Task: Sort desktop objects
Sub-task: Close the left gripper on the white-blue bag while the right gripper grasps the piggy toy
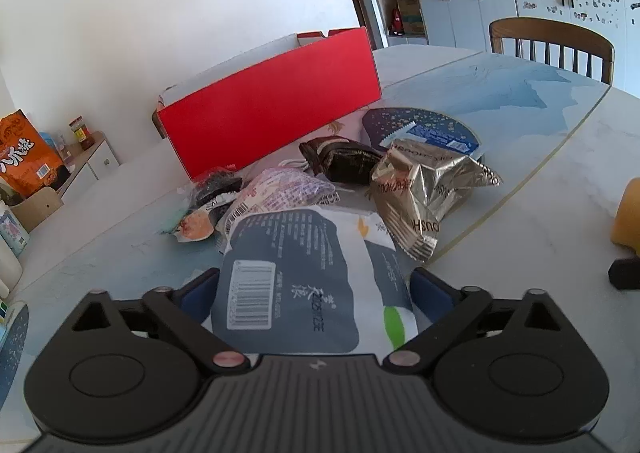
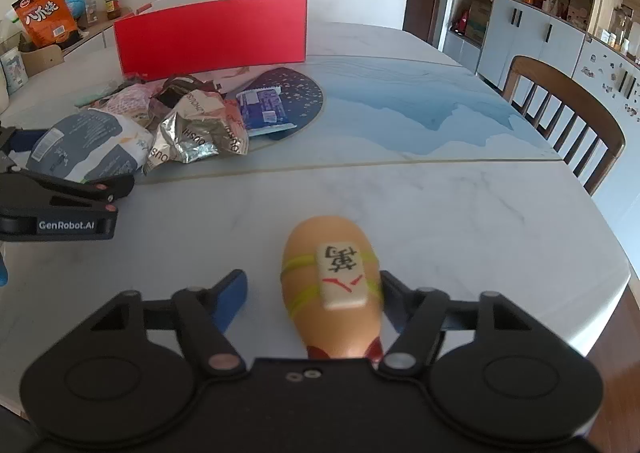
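My left gripper has its blue fingers on both sides of a grey-and-white snack bag, touching it; it also shows in the right wrist view. Behind it lie a crumpled silver wrapper, a pink packet, a dark pouch and a blue packet. An open red box stands behind the pile. My right gripper is open around an orange egg-shaped toy with a mahjong tile on top; the toy leans against the right finger, away from the left one.
The marble table has a dark round mat under the blue packet. A wooden chair stands at the far right edge. A side cabinet with an orange snack bag is at the back left.
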{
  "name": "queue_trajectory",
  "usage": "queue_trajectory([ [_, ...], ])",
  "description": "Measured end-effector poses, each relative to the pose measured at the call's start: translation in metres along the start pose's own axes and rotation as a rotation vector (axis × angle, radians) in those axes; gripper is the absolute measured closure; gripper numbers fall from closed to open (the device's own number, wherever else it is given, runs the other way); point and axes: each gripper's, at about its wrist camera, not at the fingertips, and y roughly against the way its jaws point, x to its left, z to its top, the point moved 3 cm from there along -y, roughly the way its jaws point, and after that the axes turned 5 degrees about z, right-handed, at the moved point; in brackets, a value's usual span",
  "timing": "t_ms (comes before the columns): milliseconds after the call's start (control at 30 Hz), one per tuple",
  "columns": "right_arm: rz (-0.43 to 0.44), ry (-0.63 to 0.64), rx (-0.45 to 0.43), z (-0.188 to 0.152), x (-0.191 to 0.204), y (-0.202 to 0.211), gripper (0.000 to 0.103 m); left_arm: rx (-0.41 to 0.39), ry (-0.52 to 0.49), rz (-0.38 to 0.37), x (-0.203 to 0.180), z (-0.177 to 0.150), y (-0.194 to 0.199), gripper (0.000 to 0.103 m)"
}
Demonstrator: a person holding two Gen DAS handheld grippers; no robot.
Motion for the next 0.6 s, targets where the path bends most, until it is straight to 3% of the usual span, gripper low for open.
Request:
queue_trajectory([
  [300, -0.036, -0.023, -0.006, 0.002, -0.003, 0.003, 0.052, -0.005, 0.016, -0.016, 0.003, -0.001, 0.001, 0.019],
  [600, -0.057, -0.020, -0.013, 0.011, 0.002, 0.005, 0.055, -0.021, 0.067, -0.027, 0.014, 0.003, 0.010, 0.027],
])
